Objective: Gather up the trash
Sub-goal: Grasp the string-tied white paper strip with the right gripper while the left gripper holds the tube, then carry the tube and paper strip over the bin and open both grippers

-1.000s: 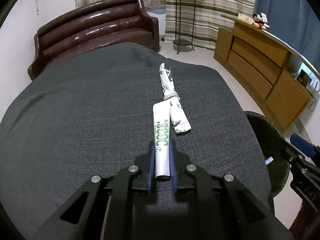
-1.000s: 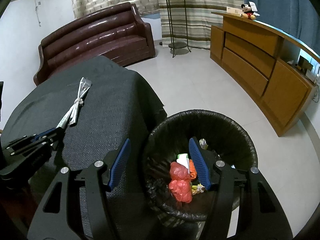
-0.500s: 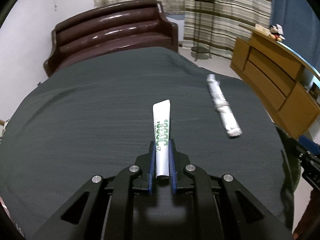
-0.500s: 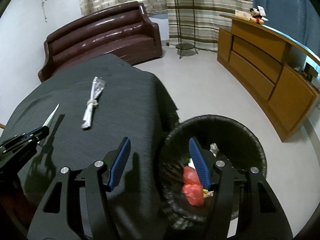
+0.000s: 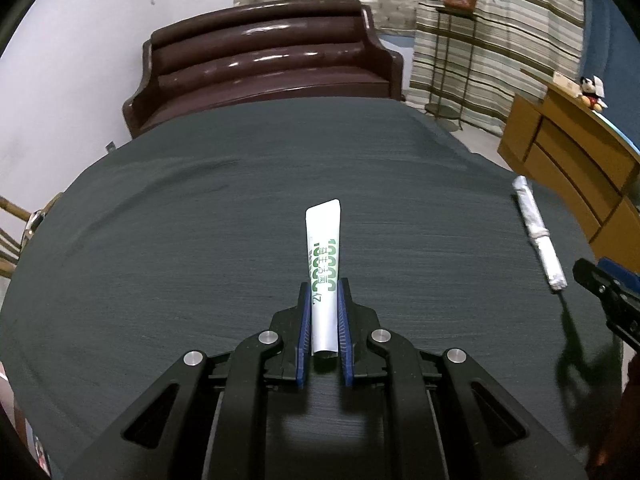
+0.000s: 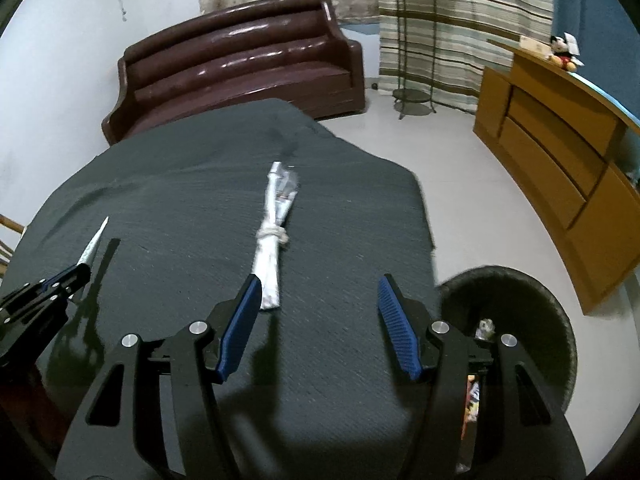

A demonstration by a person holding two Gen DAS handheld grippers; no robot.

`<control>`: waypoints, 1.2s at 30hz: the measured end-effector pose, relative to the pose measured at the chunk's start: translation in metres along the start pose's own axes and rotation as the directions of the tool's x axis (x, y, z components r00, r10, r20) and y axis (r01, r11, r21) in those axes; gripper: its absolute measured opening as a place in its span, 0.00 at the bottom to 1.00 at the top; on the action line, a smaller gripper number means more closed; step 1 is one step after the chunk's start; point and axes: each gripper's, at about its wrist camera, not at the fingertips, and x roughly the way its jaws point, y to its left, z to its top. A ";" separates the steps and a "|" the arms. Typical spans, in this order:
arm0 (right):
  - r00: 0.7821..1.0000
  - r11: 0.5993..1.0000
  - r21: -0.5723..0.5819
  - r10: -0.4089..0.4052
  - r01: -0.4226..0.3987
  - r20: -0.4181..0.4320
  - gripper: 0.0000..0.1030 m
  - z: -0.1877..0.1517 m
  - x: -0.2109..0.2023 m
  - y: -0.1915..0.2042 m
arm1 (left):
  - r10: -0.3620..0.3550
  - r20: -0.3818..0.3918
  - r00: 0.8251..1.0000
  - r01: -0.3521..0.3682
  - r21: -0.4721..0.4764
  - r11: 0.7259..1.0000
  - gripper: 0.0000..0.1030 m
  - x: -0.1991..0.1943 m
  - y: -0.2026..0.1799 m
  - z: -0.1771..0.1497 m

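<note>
In the left wrist view, the left gripper [image 5: 324, 308] fills the lower centre, its blue ribbed pads clamped on a white squeeze tube [image 5: 323, 268] with green lettering. The tube runs straight up the middle of the frame, its flat crimped end pointing away and its round end sitting between the pads. Below it spreads the table [image 5: 160, 240], draped in a dark grey, coarse-woven cloth. At the right edge of this view lies a rolled newspaper [image 5: 538, 236], a thin grey-white bundle, and just below it the dark tip of the right gripper [image 5: 608, 292] enters.

The right wrist view shows what the first cannot. At its far left the left gripper [image 6: 48, 292] appears from the side, the tube [image 6: 94, 246] poking up beyond it as a thin white sliver. In the middle, the rolled newspaper [image 6: 272, 248] is seen to be tied at its waist with a pale knotted string, frayed open at its far end. Its near end lies just beside the left pad of the right gripper [image 6: 320, 322], whose jaws stand wide apart with nothing between them. At the lower right, beside the table's edge, stands a round bin [image 6: 532, 312] lined with a black bag, with bits of coloured litter inside, partly hidden by the gripper.

In both views a glossy brown leather sofa [image 5: 264, 64] sits beyond the table, with striped curtains [image 6: 440, 20] and a wooden sideboard [image 6: 560, 160] to the right.
</note>
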 end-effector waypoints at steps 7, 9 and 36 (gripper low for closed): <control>0.999 0.999 -0.035 -0.007 0.006 -0.032 0.55 0.017 0.018 0.014 | 0.026 -0.012 1.000 -0.027 -0.038 0.999 0.13 0.007 0.028 0.000; 0.999 0.999 -0.038 -0.009 0.007 -0.041 0.54 0.020 0.022 0.016 | 0.027 -0.016 1.000 -0.027 -0.044 0.999 0.13 0.009 0.030 0.000; 0.995 0.996 -0.086 -0.019 0.011 -0.098 0.16 0.015 0.026 0.030 | 0.022 -0.020 1.000 -0.023 -0.052 0.998 0.13 0.015 0.028 0.004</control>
